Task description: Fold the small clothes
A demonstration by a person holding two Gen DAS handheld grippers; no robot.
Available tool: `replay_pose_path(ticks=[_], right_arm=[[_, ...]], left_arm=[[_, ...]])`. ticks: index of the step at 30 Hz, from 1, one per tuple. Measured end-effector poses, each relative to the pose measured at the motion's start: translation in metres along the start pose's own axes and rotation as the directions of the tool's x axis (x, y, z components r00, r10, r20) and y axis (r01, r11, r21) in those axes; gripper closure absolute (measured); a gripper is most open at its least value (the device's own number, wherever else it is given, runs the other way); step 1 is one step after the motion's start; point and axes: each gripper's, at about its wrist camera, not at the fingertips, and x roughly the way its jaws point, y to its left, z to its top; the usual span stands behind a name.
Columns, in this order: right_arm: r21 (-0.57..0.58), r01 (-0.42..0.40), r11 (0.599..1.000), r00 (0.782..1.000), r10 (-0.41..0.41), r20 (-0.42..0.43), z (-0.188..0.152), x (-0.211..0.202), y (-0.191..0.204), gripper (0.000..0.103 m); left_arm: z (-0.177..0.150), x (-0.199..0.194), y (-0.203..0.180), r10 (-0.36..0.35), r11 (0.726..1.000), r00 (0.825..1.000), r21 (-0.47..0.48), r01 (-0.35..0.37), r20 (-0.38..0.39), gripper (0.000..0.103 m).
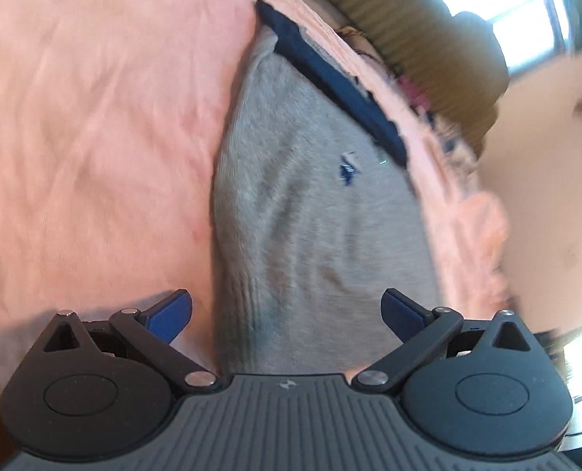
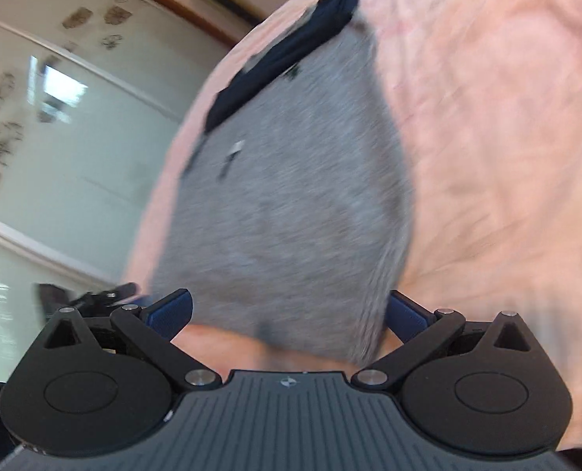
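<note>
With the left gripper (image 1: 287, 314) and right gripper (image 2: 287, 312) both spread wide and holding nothing, the grey shorts (image 1: 314, 212) lie flat just ahead on the pink sheet (image 1: 94, 117), so each should pinch one near corner before folding toward the navy waistband (image 1: 330, 78).

We see a bed covered by a wrinkled pink sheet (image 1: 94, 125). A grey garment (image 1: 310, 216) with a navy waistband (image 1: 330, 78) lies flat on it, near one edge. Beyond that edge we note an olive ribbed cushion (image 1: 420, 31).
</note>
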Motion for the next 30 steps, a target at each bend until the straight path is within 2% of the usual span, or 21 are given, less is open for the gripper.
replay_pose_path(ticks=[2, 4, 8, 12, 14, 16, 17, 18, 19, 20, 21, 26, 30], right_arm=[[-0.005, 0.001, 1.0, 1.0, -0.001, -0.028, 0.001, 0.009, 0.002, 0.0], [0.006, 0.001, 1.0, 1.0, -0.001, -0.026, 0.003, 0.013, 0.001, 0.0], [0.039, -0.021, 0.999, 1.0, 0.021, 0.001, 0.006, 0.006, -0.001, 0.0], [0.062, -0.024, 0.998, 1.0, 0.022, 0.018, 0.011, 0.008, -0.005, 0.002], [0.065, -0.024, 0.998, 0.999, 0.022, 0.03, 0.013, 0.008, -0.007, 0.003], [0.078, -0.012, 0.997, 0.999, 0.009, 0.045, 0.015, 0.012, -0.009, 0.009], [0.086, -0.005, 0.996, 0.999, 0.001, 0.054, 0.017, 0.014, -0.011, 0.017], [0.093, 0.001, 0.996, 0.998, -0.007, 0.065, 0.017, 0.014, -0.012, 0.022], [0.099, 0.017, 0.995, 0.997, -0.025, 0.071, 0.018, 0.017, -0.016, 0.043], [0.107, 0.04, 0.993, 0.997, -0.047, 0.062, 0.02, 0.02, -0.019, 0.079], [0.117, 0.054, 0.992, 0.997, -0.06, 0.05, 0.02, 0.023, -0.023, 0.09], [0.04, -0.038, 0.998, 0.996, 0.035, 0.076, 0.009, 0.015, -0.015, 0.091], [-0.042, -0.021, 0.999, 0.998, 0.023, 0.056, 0.004, -0.009, 0.002, 0.092]], left_arm=[[0.001, -0.003, 0.015, -0.072, 0.993, 0.997, -0.099, 0.071, -0.008, 0.0], [0.0, -0.007, 0.021, -0.072, 0.988, 0.997, -0.135, 0.072, 0.004, 0.0], [-0.001, -0.005, 0.015, -0.066, 0.992, 0.998, -0.11, 0.065, -0.007, 0.0], [-0.001, 0.014, 0.006, -0.107, 0.99, 0.994, -0.1, 0.103, -0.032, 0.0], [-0.001, 0.022, -0.002, -0.07, 0.995, 0.997, -0.071, 0.069, -0.013, 0.001], [0.002, 0.027, -0.012, -0.013, 0.999, 1.0, -0.037, 0.013, -0.001, 0.018], [0.005, 0.031, -0.016, 0.03, 0.999, 0.999, -0.016, -0.03, -0.012, 0.05], [0.007, 0.037, -0.018, 0.088, 0.996, 0.996, 0.001, -0.088, -0.034, 0.075], [0.008, 0.041, -0.021, 0.139, 0.99, 0.99, 0.02, -0.138, -0.039, 0.084], [0.01, 0.043, -0.023, 0.159, 0.987, 0.986, 0.04, -0.157, -0.048, 0.091], [0.012, 0.043, -0.024, 0.148, 0.988, 0.987, 0.044, -0.146, -0.057, 0.093], [0.005, 0.019, -0.057, 0.106, 0.975, 0.994, 0.193, -0.109, 0.028, 0.096], [-0.001, 0.0, -0.054, 0.134, 0.962, 0.991, 0.239, -0.131, 0.003, 0.096]])
